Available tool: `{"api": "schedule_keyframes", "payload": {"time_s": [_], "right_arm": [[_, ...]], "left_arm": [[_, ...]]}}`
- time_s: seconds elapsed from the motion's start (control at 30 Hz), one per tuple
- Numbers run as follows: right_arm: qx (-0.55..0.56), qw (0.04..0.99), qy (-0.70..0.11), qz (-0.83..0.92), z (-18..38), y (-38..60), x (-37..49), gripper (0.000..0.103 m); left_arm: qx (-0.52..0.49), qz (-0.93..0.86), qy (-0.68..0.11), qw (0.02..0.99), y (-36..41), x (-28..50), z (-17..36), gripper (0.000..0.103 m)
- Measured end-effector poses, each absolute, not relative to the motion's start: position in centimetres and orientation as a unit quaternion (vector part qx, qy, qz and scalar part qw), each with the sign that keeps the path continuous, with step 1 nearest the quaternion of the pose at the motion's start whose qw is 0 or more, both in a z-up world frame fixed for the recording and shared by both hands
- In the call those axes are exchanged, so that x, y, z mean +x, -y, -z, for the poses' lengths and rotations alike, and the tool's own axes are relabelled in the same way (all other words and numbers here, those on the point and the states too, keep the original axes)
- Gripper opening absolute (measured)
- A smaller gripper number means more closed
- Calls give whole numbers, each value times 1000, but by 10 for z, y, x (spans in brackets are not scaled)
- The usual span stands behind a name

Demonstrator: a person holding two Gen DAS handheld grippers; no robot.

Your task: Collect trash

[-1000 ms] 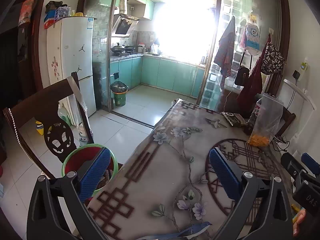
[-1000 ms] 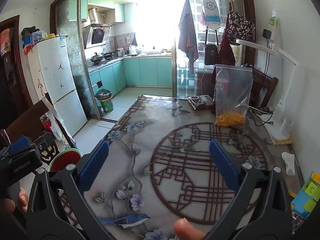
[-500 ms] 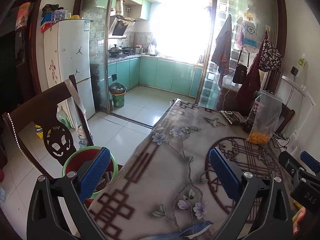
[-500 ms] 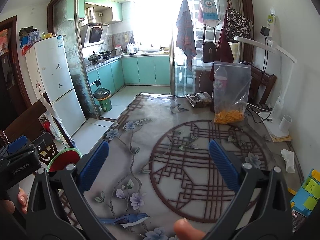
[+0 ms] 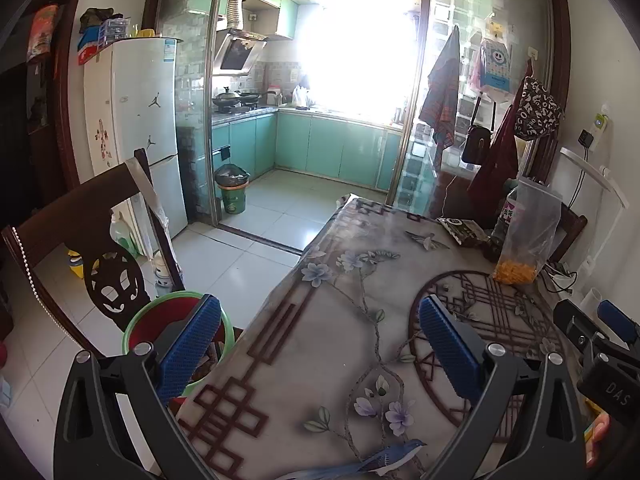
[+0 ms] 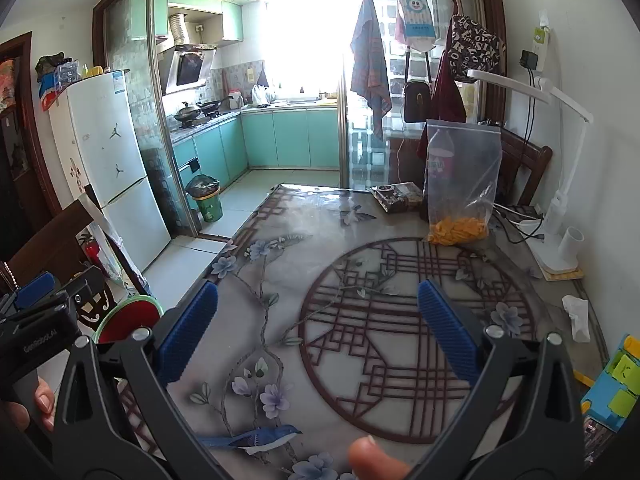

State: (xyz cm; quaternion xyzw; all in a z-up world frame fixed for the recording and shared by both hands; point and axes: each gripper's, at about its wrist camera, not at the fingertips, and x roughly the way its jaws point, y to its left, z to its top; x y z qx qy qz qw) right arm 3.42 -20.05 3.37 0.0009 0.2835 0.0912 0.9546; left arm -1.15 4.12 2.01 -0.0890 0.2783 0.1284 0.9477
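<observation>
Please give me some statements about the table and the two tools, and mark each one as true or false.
1. Both tools are open and hold nothing. True: the left tool and the right tool have their blue pads wide apart.
2. The crumpled white tissue lies near the table's right edge. True.
3. The clear plastic zip bag is full to the top. False: orange pieces fill only its bottom.
4. The red basin with green rim stands on the patterned table. False: it sits beside the table, behind the dark wooden chair.
5. The white desk lamp stands on the floor. False: it stands on the table.
</observation>
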Motion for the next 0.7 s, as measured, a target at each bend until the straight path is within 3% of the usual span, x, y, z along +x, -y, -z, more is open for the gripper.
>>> {"api": "schedule_keyframes", "payload": {"time_s": [0.7], "right_arm": [[-2, 952, -296, -78, -23, 179, 35, 98]], "left_arm": [[-100, -130, -276, 947, -70, -22, -19, 95]]}}
